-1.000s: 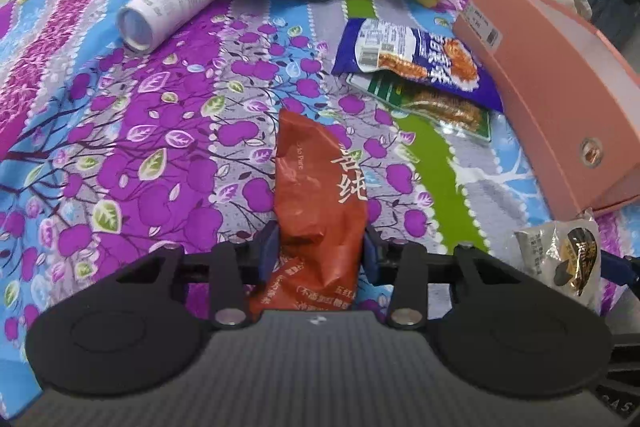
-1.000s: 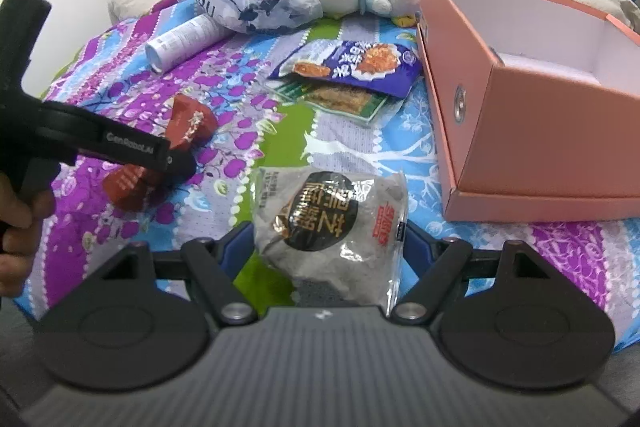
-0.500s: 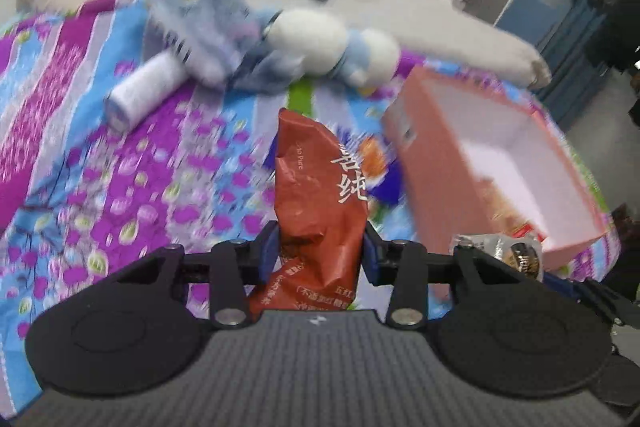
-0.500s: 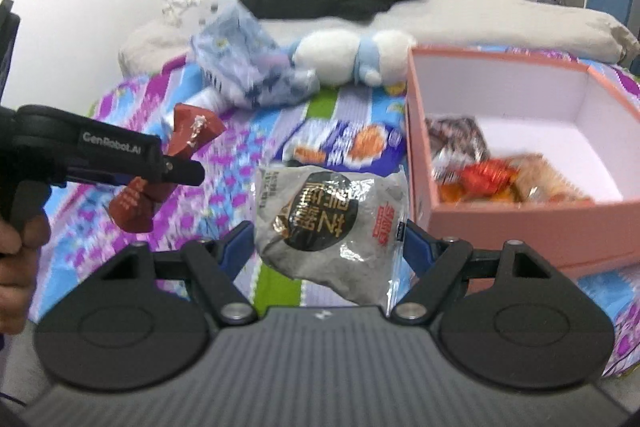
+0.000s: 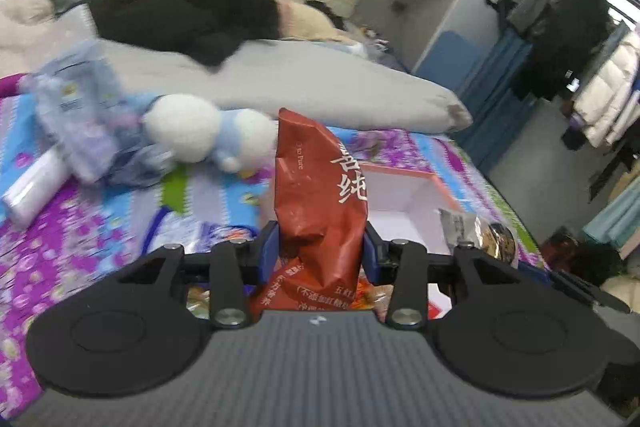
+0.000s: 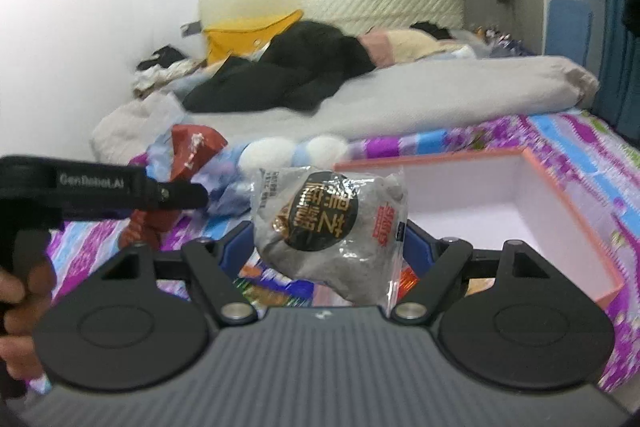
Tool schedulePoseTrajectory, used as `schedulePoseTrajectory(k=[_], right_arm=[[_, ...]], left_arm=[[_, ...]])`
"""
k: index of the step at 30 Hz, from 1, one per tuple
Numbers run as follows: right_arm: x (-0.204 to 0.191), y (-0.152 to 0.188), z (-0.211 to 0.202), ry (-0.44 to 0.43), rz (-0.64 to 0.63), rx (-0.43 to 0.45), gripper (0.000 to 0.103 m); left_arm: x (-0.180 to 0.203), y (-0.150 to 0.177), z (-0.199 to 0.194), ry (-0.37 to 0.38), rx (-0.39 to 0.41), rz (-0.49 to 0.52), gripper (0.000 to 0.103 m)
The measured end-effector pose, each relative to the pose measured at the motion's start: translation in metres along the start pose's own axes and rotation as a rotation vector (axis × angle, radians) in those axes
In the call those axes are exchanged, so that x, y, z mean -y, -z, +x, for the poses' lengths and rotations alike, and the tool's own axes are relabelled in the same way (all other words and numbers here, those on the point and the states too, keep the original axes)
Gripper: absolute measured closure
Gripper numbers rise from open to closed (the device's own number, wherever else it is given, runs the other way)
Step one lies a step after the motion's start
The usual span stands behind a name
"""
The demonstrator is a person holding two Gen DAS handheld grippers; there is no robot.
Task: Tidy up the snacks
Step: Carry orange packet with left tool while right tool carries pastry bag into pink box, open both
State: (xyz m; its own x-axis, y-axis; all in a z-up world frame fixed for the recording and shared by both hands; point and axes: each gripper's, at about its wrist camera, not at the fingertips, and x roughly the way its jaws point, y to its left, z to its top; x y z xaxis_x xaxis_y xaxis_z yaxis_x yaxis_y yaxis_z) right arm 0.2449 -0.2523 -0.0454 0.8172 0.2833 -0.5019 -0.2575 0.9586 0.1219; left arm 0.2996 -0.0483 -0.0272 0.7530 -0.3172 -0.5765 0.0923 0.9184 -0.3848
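Two snack packs up in the air, one per gripper, both lifted clear of the bedspread [image 5: 100, 247], likely so they can be dropped into the pink box [image 6: 568, 211]. Left gripper [image 5: 320, 247] fingers clamp the red packet [image 5: 320, 195] around its lower half, top sticking up. Right gripper [image 6: 326, 251] fingers pinch the grey packet [image 6: 328, 223] by its sides, near the box's front corner. Count: one box, one plush toy [image 5: 200, 135], one white tube [image 5: 32, 187], more wrappers below, too blurred to count.
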Motion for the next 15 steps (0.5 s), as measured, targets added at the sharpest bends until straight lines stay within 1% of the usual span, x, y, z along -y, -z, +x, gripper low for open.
schedulePoseTrajectory(k=[2, 5, 11, 15], right_arm=[[0.014, -0.005, 0.002, 0.021, 0.003, 0.004, 0.023], [0.034, -0.004, 0.012, 0.065, 0.021, -0.01, 0.023], [0.084, 0.012, 0.044, 0.145, 0.094, -0.095, 0.023], [0.111, 0.025, 0.065, 0.172, 0.126, -0.155, 0.023]], left_arm=[[0.015, -0.003, 0.015, 0.028, -0.011, 0.016, 0.056], [0.034, -0.004, 0.044, 0.057, -0.049, 0.043, 0.056], [0.057, 0.006, 0.114, 0.091, -0.165, 0.081, 0.056], [0.066, 0.016, 0.159, 0.092, -0.236, 0.114, 0.056]])
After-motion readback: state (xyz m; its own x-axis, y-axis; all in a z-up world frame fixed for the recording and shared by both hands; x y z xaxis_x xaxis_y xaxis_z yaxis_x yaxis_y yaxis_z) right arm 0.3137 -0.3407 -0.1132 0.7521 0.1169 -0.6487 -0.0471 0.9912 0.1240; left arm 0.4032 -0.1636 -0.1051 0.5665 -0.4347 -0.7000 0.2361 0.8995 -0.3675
